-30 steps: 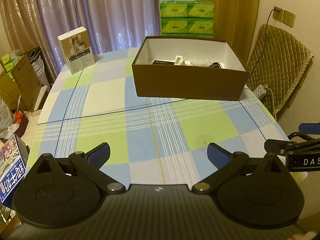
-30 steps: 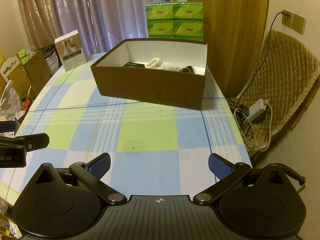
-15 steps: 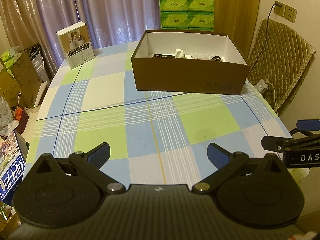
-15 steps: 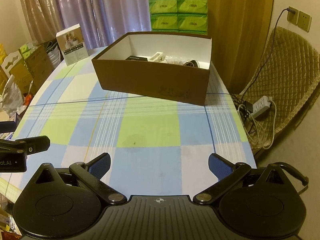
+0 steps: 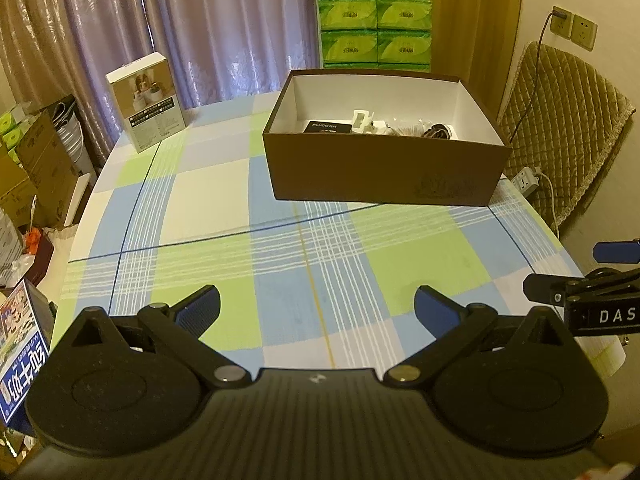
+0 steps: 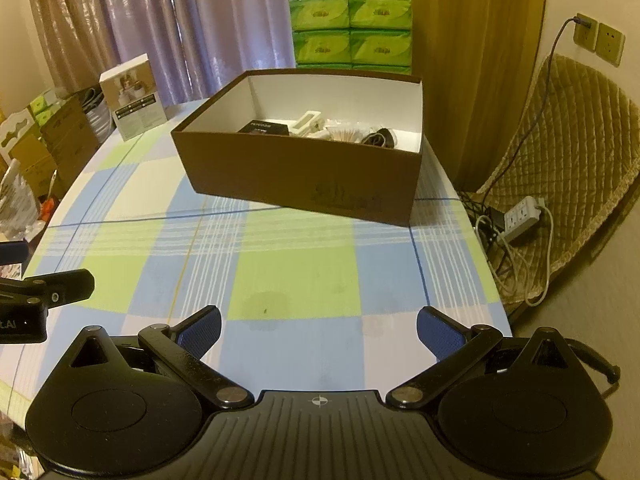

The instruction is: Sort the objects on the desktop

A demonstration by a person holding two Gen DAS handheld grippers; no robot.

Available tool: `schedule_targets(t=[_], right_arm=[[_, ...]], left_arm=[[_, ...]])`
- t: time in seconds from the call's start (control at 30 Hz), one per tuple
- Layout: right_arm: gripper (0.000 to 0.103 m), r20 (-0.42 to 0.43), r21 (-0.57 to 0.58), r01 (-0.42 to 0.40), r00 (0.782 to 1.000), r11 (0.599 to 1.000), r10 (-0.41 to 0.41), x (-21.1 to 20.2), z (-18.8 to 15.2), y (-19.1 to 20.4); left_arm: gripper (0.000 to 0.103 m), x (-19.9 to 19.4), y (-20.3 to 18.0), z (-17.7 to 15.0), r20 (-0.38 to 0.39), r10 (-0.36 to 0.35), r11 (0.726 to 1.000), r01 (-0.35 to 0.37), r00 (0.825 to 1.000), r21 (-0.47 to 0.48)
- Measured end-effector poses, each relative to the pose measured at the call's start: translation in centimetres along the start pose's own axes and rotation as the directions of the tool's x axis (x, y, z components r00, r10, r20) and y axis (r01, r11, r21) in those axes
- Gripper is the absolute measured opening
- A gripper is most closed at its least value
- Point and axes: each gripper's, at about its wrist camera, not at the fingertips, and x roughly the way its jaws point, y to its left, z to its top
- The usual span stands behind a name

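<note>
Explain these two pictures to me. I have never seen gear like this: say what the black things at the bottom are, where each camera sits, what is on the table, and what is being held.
There is no robot here. A person holds a hand-operated two-finger gripper in each hand, and a fisheye camera on each looks forward along its fingers. One picture comes from the left gripper, the other from the right gripper. Both are open and hold nothing. On the checked tablecloth stands an open brown box with small items inside, a white product box at the far left corner, and green tissue packs behind.
</note>
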Motion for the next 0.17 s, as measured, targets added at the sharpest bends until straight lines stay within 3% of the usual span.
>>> schedule_targets(t=[0.17], right_arm=[[0.101, 0.001, 0.013, 0.013, 1.000, 1.000, -0.013, 0.66, 0.72, -0.14]], left_arm=[[0.102, 0.79, 0.26, 0.90, 0.004, -0.008, 1.000, 0.008, 1.000, 0.010]])
